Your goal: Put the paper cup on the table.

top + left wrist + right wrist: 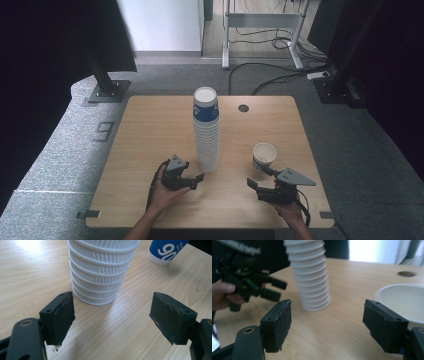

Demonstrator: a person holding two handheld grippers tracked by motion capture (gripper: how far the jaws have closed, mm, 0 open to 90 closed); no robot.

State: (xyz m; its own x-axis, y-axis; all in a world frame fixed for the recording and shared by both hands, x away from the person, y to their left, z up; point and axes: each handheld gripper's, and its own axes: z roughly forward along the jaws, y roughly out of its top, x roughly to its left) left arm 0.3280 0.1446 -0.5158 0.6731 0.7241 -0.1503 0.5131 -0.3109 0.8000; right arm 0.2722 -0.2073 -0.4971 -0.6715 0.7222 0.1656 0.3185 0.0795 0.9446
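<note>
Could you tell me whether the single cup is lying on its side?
No, the single cup stands upright on the table, open mouth up.

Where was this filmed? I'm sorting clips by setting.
Probably a lab or recording studio: a bare wooden table on grey carpet, loose cables across the floor, and black stand bases flanking it.

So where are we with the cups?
One cup stands apart from the stack, upright on the table by the right tool, so it looks already pulled off. Nothing is in hand: both tools are open and empty, and the left tool points at the stack's base. The tall stack is left to work through.
</note>
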